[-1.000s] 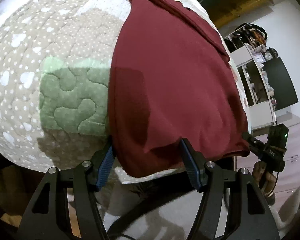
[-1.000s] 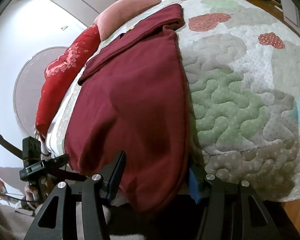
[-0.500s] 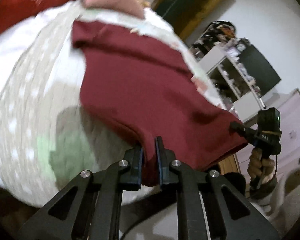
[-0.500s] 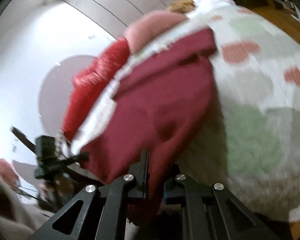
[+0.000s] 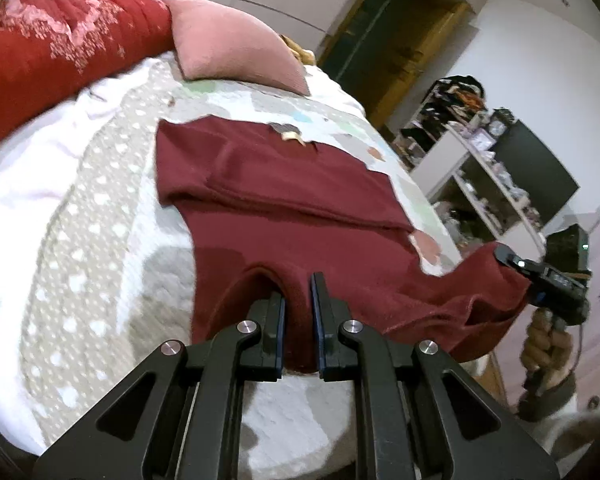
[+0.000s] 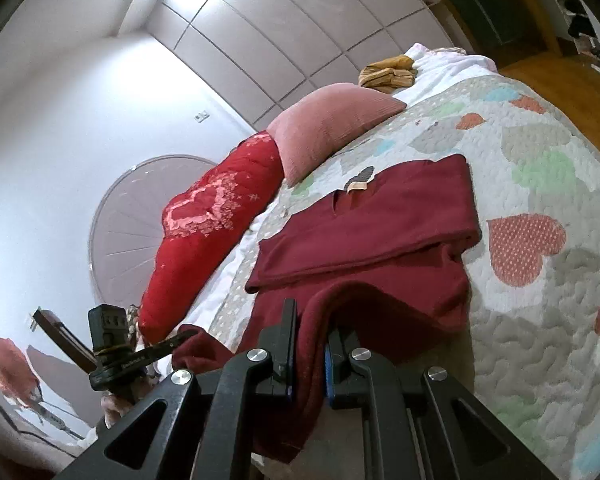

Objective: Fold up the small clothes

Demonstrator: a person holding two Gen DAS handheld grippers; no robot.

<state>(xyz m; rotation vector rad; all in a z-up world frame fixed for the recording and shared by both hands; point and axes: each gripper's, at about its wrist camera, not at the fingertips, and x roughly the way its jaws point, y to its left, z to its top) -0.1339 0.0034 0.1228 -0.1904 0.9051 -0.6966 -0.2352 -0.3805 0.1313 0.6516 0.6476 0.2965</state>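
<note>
- A long red cushion (image 5: 60,48) with a pale pink pattern lies along the far left of the bed, touching a pink pillow (image 5: 232,52) just to its right.
- A quilted bedspread (image 5: 80,240) with dots and heart patches covers the bed; a folded yellow-brown cloth (image 6: 388,72) sits at its far edge beyond the pillow.
- The dark red garment (image 5: 284,200) lies spread in the middle of the bedspread, its top part folded down over itself in a band, a small label showing at the neckline.
- The left tool (image 5: 298,316) is pressed together on the near hem of the garment at its left corner, with a fold of red cloth pinched between the fingers and raised off the bed.
- The right tool (image 6: 310,354) is likewise pinching the hem at the garment's right corner, cloth hanging down between and below its fingers.
- Between the two tools the hem sags in a loose curve, off the bedspread.
- In the left wrist view a hand (image 5: 548,344) grips the right tool's handle at the far right, before shelves crowded with things (image 5: 480,160).
</note>
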